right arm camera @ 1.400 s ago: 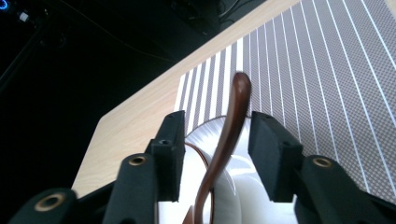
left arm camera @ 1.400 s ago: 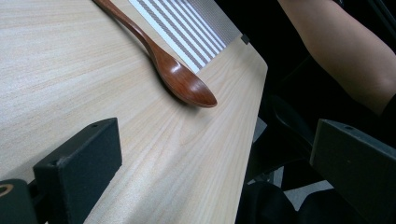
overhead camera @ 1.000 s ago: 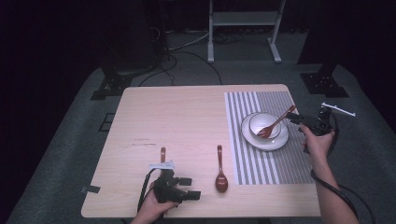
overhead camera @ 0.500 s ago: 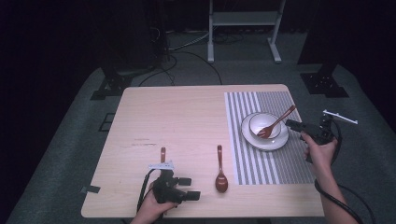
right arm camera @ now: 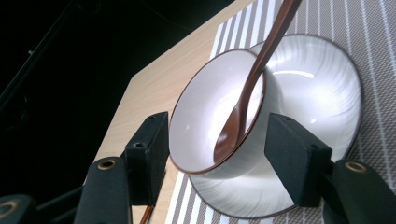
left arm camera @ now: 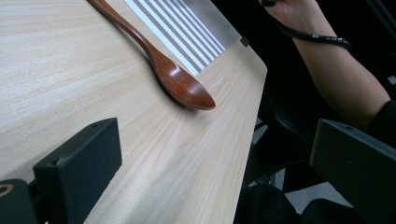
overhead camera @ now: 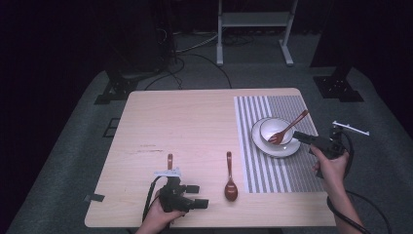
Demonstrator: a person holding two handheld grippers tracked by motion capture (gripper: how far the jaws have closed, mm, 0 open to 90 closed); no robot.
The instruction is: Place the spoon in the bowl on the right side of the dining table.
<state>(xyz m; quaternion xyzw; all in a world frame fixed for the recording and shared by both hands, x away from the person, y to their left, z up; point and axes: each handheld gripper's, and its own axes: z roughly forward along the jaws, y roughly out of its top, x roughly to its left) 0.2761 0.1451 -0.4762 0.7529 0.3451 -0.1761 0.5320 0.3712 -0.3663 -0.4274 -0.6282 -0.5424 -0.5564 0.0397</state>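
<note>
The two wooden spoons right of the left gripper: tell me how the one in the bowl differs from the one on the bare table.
The spoon in the bowl leans tilted, handle raised over the rim; the spoon on the table lies flat. The first rests in the bowl on the striped mat; the second lies on bare wood, left of the mat. Both are dark brown wood.
</note>
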